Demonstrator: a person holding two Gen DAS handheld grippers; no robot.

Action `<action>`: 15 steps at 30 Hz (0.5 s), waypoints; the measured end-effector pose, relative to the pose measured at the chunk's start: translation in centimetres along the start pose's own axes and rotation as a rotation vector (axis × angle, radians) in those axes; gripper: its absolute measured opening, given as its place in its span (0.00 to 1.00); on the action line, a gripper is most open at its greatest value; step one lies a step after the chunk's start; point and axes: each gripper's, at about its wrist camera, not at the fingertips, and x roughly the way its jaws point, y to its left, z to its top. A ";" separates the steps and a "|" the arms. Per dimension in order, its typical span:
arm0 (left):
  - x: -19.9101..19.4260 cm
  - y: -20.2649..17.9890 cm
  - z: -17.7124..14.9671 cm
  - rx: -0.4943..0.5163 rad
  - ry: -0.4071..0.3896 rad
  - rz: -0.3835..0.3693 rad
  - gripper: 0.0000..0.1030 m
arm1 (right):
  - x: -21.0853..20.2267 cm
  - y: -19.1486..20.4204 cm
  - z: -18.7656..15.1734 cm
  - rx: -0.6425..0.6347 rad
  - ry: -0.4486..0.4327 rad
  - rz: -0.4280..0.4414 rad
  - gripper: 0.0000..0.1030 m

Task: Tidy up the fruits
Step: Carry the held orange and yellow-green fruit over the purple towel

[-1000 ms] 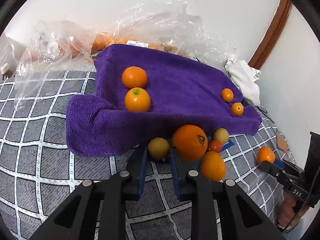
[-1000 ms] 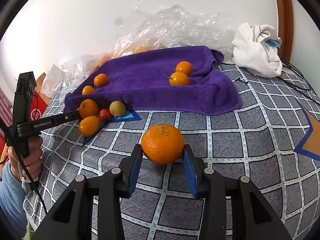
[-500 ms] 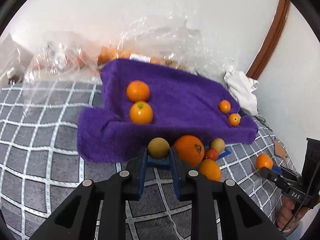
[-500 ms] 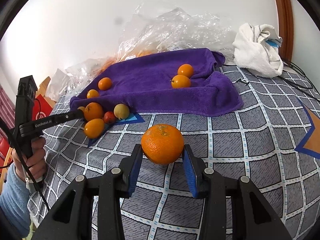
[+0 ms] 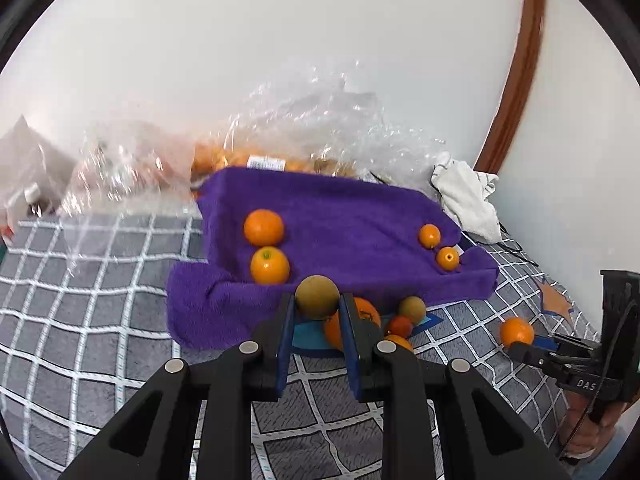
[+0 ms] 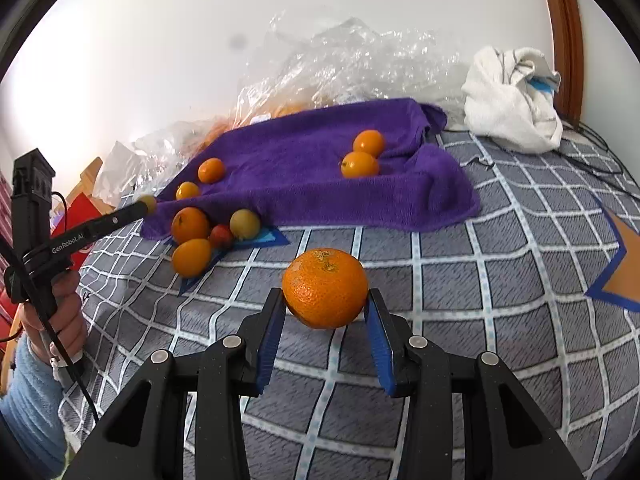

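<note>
Fruits are spread over the purple towel (image 5: 352, 216) and just near it on the bed. An orange (image 6: 325, 288) is clamped by the right gripper (image 6: 325, 306); a green fruit (image 5: 317, 297) by the left gripper (image 5: 316, 312). Both are likely light, round and roll-prone, best held across the widest part.

— What do the handheld tools look like?

— The left gripper (image 5: 317, 316) and the right gripper (image 6: 325, 312) are matte black frames with triangular cut-outs, round silver screws at the pivots, and blue pads lining the inner faces of the fingers (image 5: 285, 344).

— Any markings?

— From the right wrist view, the left tool's side reads "GenRobot.AI" in white; the other tool shows "DAS" in the left wrist view. A thin black cable runs down along the handle.

— And the person?

— The left hand (image 6: 60, 312) comes out of a fuzzy light blue sleeve (image 6: 30, 400).
</note>
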 end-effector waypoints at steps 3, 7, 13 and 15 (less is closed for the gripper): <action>-0.9 -0.4 0.3 0.024 -0.024 0.013 0.21 | -0.9 0.6 0.2 -0.011 -0.012 0.001 0.39; -1.8 -0.2 1.2 -0.021 -0.009 0.014 0.21 | -2.3 1.3 1.7 0.000 -0.036 0.006 0.39; -4.0 -0.6 4.0 -0.011 -0.066 0.054 0.21 | -3.3 2.6 5.2 -0.039 -0.095 -0.005 0.39; -4.3 -0.6 5.3 -0.023 -0.076 0.053 0.21 | -3.3 2.8 6.4 -0.040 -0.116 -0.006 0.39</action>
